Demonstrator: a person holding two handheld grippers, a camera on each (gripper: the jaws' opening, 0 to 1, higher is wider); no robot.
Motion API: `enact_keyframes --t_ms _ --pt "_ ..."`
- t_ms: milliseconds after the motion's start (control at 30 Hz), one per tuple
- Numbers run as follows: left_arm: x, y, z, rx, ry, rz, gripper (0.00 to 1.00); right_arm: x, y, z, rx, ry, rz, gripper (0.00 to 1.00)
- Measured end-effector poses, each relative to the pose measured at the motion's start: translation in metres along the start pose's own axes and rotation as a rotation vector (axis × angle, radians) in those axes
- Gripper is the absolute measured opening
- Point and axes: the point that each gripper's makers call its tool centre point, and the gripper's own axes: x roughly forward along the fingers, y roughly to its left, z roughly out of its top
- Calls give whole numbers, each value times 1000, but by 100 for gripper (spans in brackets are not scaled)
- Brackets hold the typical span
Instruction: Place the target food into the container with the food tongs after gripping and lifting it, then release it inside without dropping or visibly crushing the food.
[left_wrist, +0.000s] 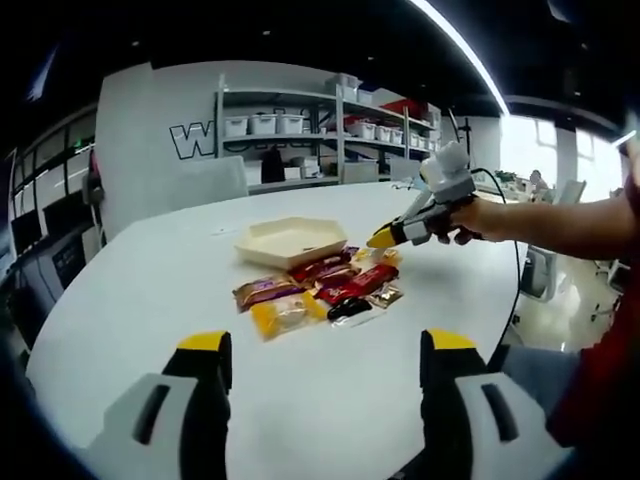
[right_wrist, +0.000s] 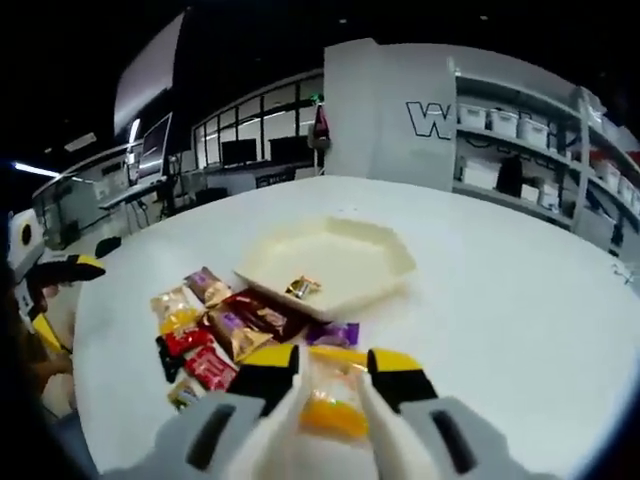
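A wide white table (left_wrist: 120, 300) carries everything, with storage shelves (left_wrist: 320, 130) of white bins standing behind it. Near the table's middle sits a shallow cream six-sided tray (right_wrist: 380, 262), and inside it lies one small gold-wrapped snack (right_wrist: 302, 288). Just beside the tray a loose pile of wrapped snacks (left_wrist: 315, 288) in brown, red, purple and yellow lies on the tabletop. The left gripper (left_wrist: 325, 365) hangs above bare table, its jaws spread wide with nothing between them. The right gripper (right_wrist: 333, 368), at the pile's edge beside the tray, has its jaws closed narrow around a clear packet with an orange-yellow filling (right_wrist: 335, 405).
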Motion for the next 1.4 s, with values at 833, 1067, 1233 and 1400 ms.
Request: enact_keyframes --t_ms 833,1067,1233,1400 --pt "-6 5 7 -4 -25 29 77 -14 -11 27 310 -44 39 14" --pt "-4 11 12 -98 -67 50 88 -24 -11 46 303 -81 46 15" --pt "-1 12 8 -119 -52 60 98 -27 -8 56 304 -96 62 15" --pt "-1 17 7 -138 -60 89 99 -25 -3 67 282 -103 81 15"
